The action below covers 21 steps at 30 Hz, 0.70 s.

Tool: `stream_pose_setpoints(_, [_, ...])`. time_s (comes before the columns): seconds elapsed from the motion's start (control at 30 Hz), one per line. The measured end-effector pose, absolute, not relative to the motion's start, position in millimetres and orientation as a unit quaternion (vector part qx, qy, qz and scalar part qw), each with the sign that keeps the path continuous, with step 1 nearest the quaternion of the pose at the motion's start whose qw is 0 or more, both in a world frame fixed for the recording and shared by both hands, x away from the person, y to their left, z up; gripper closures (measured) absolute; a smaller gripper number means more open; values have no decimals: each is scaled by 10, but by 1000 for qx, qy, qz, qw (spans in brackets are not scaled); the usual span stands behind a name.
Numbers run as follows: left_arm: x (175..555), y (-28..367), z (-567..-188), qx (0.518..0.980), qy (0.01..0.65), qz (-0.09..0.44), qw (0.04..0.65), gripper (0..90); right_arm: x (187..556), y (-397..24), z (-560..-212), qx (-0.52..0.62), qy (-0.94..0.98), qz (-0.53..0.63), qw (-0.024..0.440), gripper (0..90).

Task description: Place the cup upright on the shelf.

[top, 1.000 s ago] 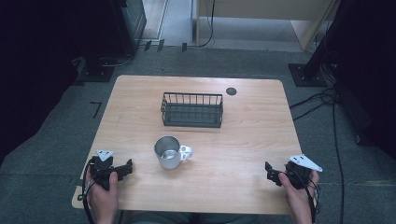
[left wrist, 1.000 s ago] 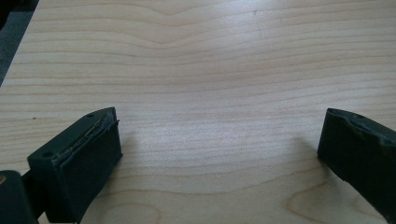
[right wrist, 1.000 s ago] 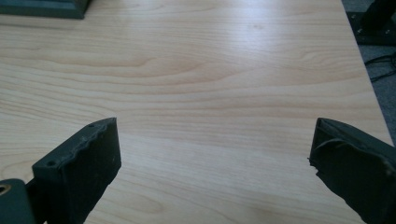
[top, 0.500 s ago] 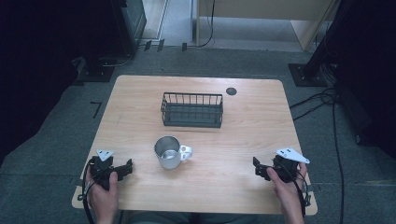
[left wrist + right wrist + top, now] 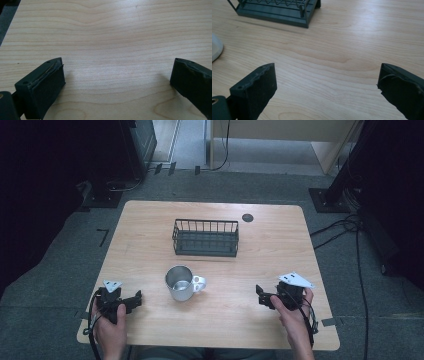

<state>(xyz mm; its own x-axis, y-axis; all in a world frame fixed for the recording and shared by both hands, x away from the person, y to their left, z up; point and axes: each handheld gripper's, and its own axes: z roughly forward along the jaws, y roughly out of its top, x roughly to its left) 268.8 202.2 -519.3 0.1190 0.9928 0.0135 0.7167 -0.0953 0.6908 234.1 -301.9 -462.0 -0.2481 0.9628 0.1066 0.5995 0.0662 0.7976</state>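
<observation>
A metal mug with a white handle stands upright near the middle of the wooden table. Behind it sits a dark wire basket, whose corner also appears at the top of the right gripper view. My left gripper rests low at the front left, open, with bare wood between its jaws. My right gripper is at the front right, open, pointing left toward the mug. The mug's white edge shows at the left of the right gripper view. Nothing is held.
A small dark round spot marks the table's far right. Cables lie on the grey floor right of the table. Dark equipment stands at the back left and right. Open wood lies between the mug and each gripper.
My right gripper has moved left and slightly away from the table's right edge, toward the mug. The left gripper, mug and basket have stayed put.
</observation>
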Motion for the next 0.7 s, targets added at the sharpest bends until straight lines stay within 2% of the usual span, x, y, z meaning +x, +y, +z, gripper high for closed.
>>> stream_pose_setpoints(0.7, [2688, 2021, -5194, 696, 614, 252, 275, 0, 2490, -2546, -4576, 533, 715, 397, 215, 17])
